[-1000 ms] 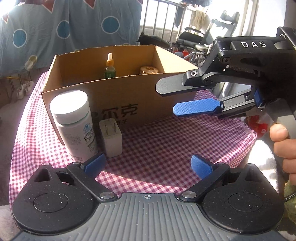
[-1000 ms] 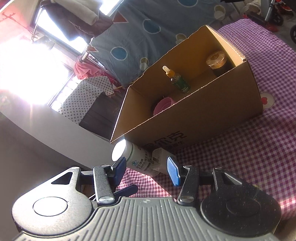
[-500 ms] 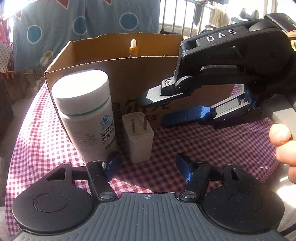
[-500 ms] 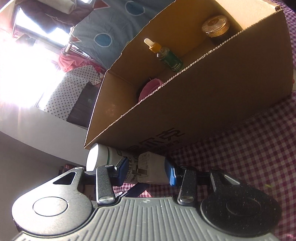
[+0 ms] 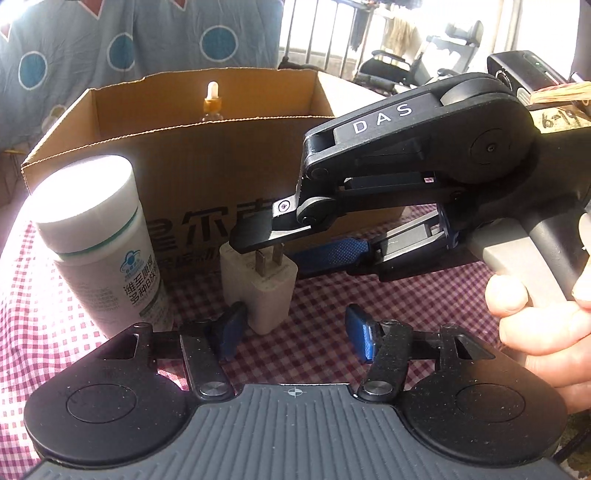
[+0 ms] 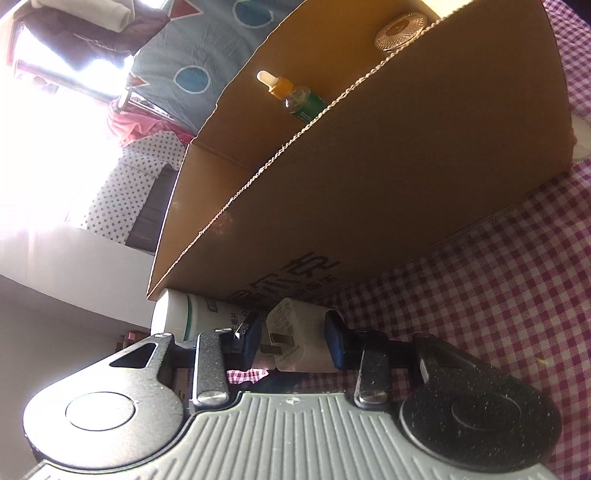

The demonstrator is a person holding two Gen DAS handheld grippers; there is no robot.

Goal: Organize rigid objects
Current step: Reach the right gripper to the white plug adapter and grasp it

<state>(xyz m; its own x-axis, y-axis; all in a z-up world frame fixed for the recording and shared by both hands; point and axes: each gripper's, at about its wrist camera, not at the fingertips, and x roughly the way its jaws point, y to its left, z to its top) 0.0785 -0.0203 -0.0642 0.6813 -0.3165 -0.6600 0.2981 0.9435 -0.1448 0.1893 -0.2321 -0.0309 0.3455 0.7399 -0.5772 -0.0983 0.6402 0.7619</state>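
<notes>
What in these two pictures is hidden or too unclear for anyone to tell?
- Cardboard box floor: both views, hidden by its front wall; only the dropper bottle top and a gold lid show.
- White bottle: right wrist view, mostly behind the box corner and right gripper.
- White charger: left wrist view, its top partly covered by the right gripper's finger.
- Window area: right wrist view, washed out by glare.

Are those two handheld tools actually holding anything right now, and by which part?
Nothing is firmly held yet. The right tool is closing around the small white plug-in charger, across its body just below the prongs. The left tool grips nothing.
</notes>
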